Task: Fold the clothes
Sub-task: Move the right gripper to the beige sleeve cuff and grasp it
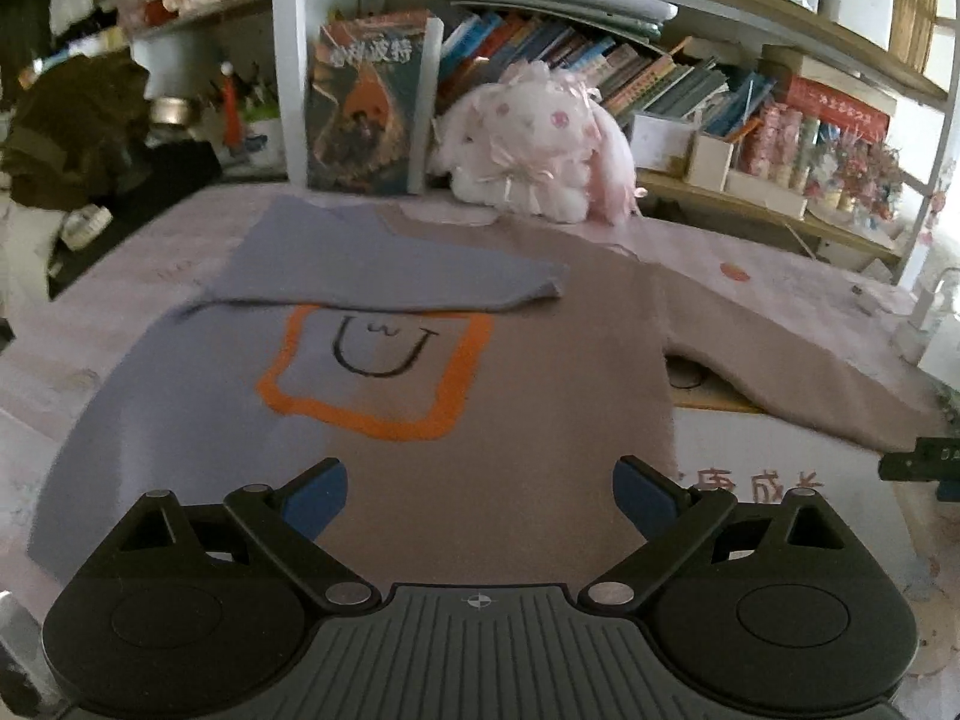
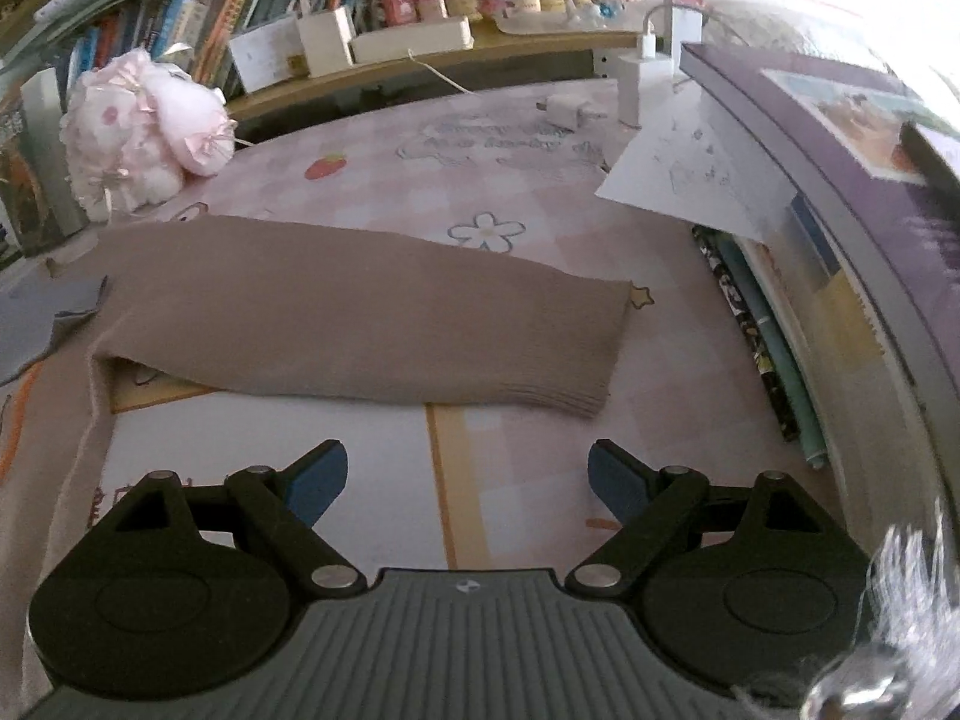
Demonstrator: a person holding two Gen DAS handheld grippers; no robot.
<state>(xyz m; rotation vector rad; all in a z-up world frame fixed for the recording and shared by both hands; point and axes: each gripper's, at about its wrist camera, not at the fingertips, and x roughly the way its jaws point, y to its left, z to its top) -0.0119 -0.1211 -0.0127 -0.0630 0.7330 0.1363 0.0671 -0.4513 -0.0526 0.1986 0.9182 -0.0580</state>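
The sweater (image 1: 420,420) lies flat on the desk (image 2: 540,192), its blue sleeve (image 1: 384,264) folded across the chest at 12 o'clock. The left hand-held gripper (image 1: 480,498) hovers spread over its hem; the right hand-held gripper (image 2: 468,486), also spread, faces the outstretched tan sleeve (image 2: 372,324).

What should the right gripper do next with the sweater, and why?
Probably ease the right gripper forward and down to the cuff of the brown sleeve. Its jaws are open and empty, that sleeve lies stretched out flat, and the blue sleeve is already folded across the sweater.
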